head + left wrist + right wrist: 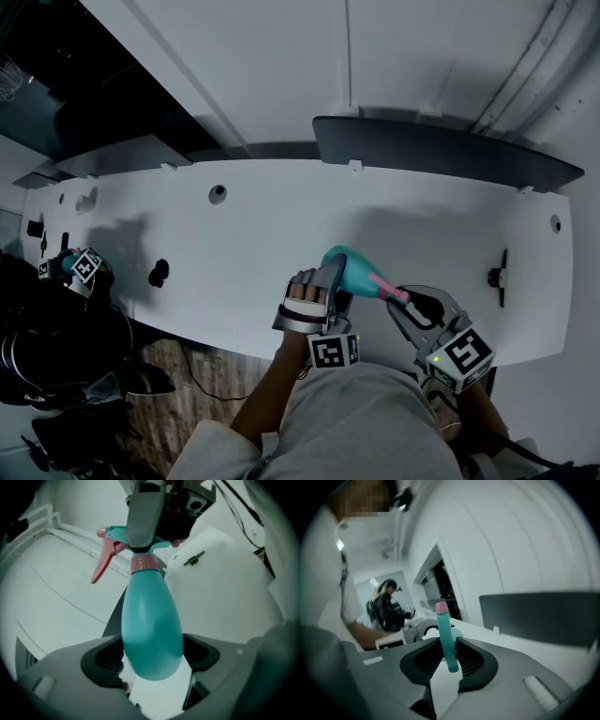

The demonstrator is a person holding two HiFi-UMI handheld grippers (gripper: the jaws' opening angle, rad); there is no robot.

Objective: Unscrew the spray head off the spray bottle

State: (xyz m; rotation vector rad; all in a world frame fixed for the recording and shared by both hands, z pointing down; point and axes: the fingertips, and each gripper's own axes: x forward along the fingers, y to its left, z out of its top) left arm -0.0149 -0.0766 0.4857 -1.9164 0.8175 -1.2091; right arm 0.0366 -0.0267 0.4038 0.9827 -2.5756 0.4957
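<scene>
A teal spray bottle (pixel 352 272) hangs in the air over the front edge of the white table (pixel 262 234), lying roughly level between my two grippers. My left gripper (pixel 328 286) is shut on its rounded body; in the left gripper view the body (pixel 152 630) fills the wide gap between the pads (pixel 105 660). A pink collar (pixel 144 563) and a pink trigger (pixel 103 564) sit at the far end. My right gripper (pixel 412 305) is shut on the spray head (pixel 386 288). In the right gripper view the teal, pink-tipped head (pixel 446 634) stands pinched between the pads.
A dark grey panel (pixel 441 150) runs along the table's back edge. The tabletop has round holes (pixel 217 194), a small black object (pixel 157 274) at the left and a black clamp (pixel 497 277) at the right. Another person with a marker cube (pixel 86 265) stands at the far left.
</scene>
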